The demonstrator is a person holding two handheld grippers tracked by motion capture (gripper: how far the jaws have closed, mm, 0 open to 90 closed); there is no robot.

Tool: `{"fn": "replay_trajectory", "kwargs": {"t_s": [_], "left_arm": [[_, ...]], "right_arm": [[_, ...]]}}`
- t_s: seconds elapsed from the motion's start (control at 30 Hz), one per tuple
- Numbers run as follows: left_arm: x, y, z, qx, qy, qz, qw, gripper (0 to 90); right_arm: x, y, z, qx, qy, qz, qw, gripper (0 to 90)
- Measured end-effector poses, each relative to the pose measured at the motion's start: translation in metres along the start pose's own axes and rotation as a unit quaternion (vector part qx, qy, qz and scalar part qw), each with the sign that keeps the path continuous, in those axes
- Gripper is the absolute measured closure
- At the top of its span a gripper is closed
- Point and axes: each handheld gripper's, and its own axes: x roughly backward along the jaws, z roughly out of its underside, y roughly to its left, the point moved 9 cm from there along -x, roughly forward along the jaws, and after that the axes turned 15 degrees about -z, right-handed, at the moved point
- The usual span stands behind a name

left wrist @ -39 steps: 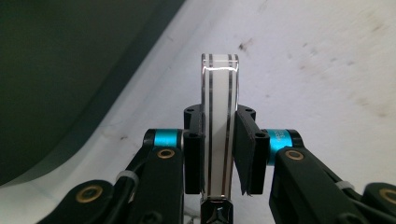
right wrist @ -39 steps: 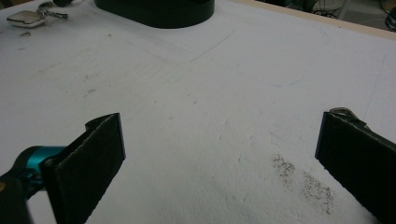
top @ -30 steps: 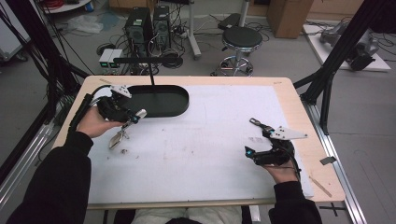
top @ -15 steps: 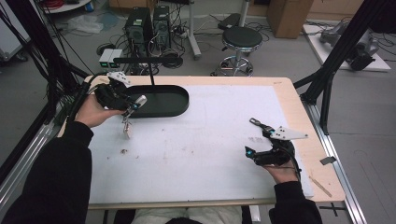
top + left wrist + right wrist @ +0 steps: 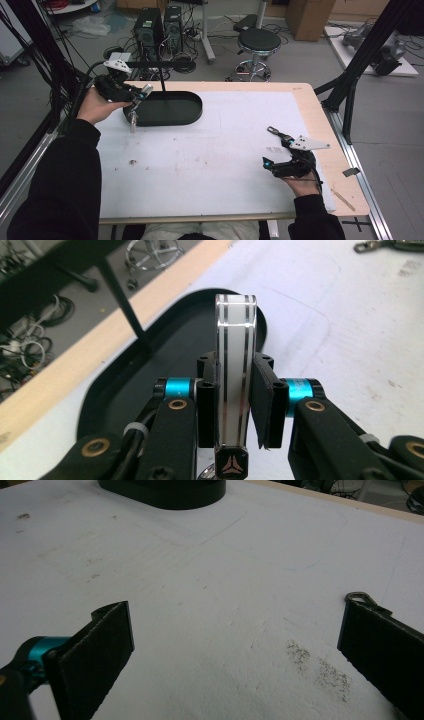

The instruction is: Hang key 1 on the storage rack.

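One held thing: a white strip with silver edges (image 5: 235, 375), upright between the left gripper's (image 5: 137, 97) pads, clamped tight.
Below it: a black oval tray (image 5: 185, 112), its near end under the gripper's tip.
Tray's stand: a thin black post (image 5: 125, 305) rose beyond the strip.
Right gripper (image 5: 275, 147): jaws wide, holding nothing, low over the white table (image 5: 210, 165), well apart from the tray.

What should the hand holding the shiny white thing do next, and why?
Probably carry it a little farther over the black tray and lower it in. The left gripper is shut on the white bar and hovers at the tray's near end, while the right gripper rests open.
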Motion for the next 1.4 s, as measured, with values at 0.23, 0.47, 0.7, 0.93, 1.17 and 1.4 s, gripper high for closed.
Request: {"fn": "replay_trajectory", "kwargs": {"t_s": [0.23, 0.47, 0.7, 0.93, 1.17, 1.4], "left_arm": [[0.006, 0.017, -0.004, 0.030, -0.016, -0.018, 0.9993, 74.7], [0.006, 0.025, -0.023, 0.035, -0.014, -0.026, 0.9990, 74.7], [0.006, 0.033, -0.041, 0.035, -0.018, -0.034, 0.9986, 74.7], [-0.004, 0.042, -0.054, 0.029, -0.022, -0.059, 0.9976, 74.7], [-0.014, 0.046, -0.071, 0.025, -0.048, -0.066, 0.9964, 74.7], [-0.029, 0.050, -0.089, 0.032, -0.046, -0.061, 0.9966, 74.7]], "right_arm": [[0.001, 0.001, 0.002, -0.003, 0.002, 0.001, 1.0000, 0.7], [0.005, 0.000, 0.005, -0.004, 0.003, 0.007, 1.0000, 0.7], [0.007, 0.000, 0.007, -0.007, 0.001, 0.007, 0.9999, 0.7], [0.003, 0.002, 0.007, -0.001, 0.005, -0.002, 1.0000, 0.7], [0.003, 0.000, 0.008, -0.004, 0.004, -0.002, 1.0000, 0.7], [0.000, -0.001, 0.007, -0.004, 0.006, -0.005, 1.0000, 0.7]]}}
